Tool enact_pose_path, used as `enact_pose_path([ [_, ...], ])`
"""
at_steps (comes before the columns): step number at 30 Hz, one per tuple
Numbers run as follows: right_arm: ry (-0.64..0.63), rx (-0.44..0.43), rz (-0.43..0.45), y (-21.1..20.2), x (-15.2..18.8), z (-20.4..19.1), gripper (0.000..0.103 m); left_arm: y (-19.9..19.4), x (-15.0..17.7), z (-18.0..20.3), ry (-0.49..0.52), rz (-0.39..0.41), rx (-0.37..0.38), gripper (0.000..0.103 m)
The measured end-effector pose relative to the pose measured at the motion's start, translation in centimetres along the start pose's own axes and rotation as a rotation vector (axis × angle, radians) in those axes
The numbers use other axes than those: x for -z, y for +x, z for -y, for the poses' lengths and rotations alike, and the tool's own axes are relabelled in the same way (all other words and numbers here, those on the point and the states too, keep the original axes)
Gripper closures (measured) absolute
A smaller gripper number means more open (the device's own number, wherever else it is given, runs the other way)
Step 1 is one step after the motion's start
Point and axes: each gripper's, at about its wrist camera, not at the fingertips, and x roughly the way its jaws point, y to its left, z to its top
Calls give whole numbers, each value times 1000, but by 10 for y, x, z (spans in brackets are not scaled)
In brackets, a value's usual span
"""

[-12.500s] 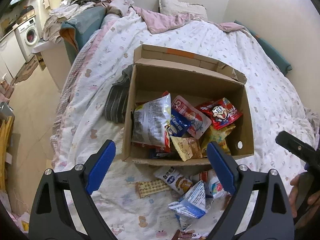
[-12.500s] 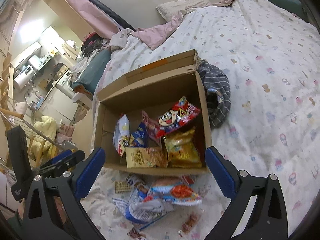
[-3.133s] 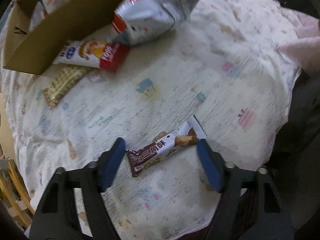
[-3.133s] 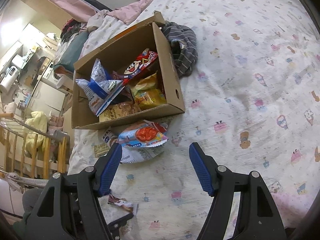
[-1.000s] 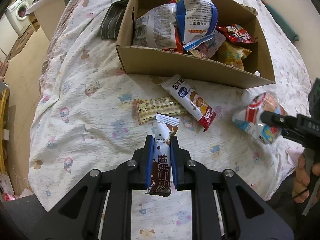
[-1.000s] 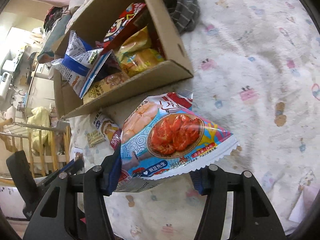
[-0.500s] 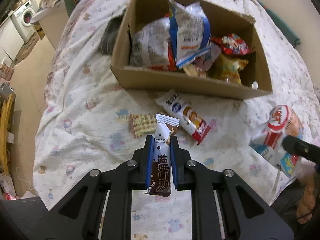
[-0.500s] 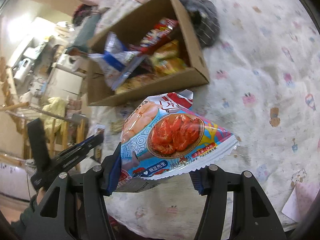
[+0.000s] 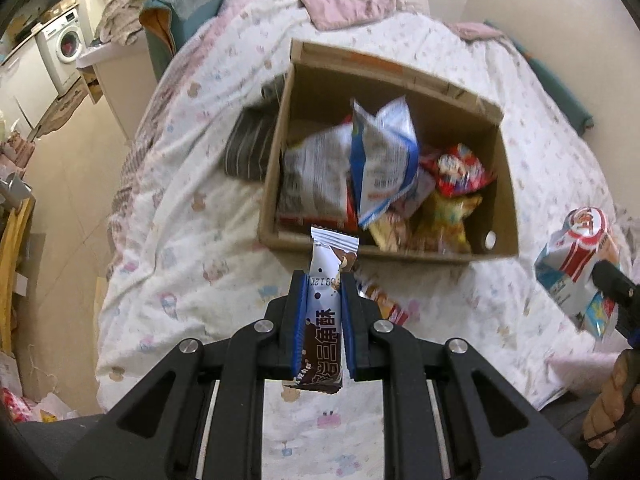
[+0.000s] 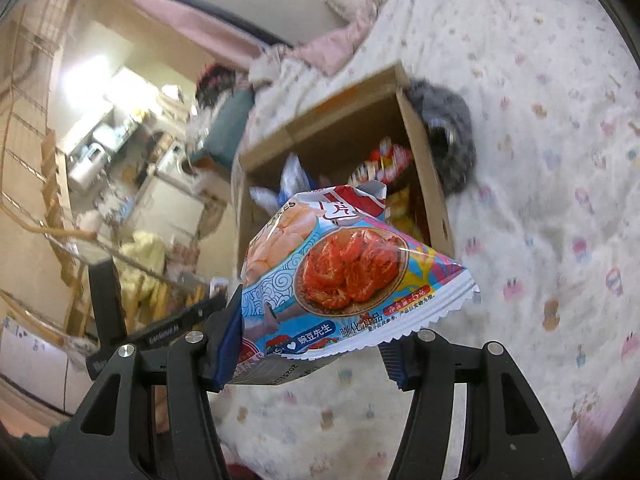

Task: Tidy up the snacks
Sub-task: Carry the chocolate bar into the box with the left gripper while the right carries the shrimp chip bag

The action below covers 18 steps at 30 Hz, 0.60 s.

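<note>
Box packed with upright bags; striped cloth touching its side.

Cardboard box sat on the bed, snack packets piled inside it. Folded cloth lay against the box's left wall. Left gripper was above the bed, before the box's near wall, snack bar between its jaws. One packet lay on the bed beneath the bar. Right gripper, to the right, held a shrimp chip bag before the box.
</note>
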Motion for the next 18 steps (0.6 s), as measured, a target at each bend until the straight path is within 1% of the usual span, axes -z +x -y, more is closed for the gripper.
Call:
enact_pose_path([
  [3, 17, 4, 45, -3, -17, 1, 43, -6, -12, -2, -9, 27, 5, 90],
  [6, 45, 35, 50, 4, -35, 5, 43, -8, -26, -6, -10, 35, 6, 90],
  [10, 83, 39, 76, 15, -52, 9, 43, -5, -39, -15, -27, 39, 1, 90],
  [15, 71, 66, 84, 34, -67, 7, 43, 0, -59, -17, -37, 39, 17, 90],
  [18, 40, 96, 84, 45, -76, 5, 43, -4, -74, -18, -43, 71, 19, 90],
])
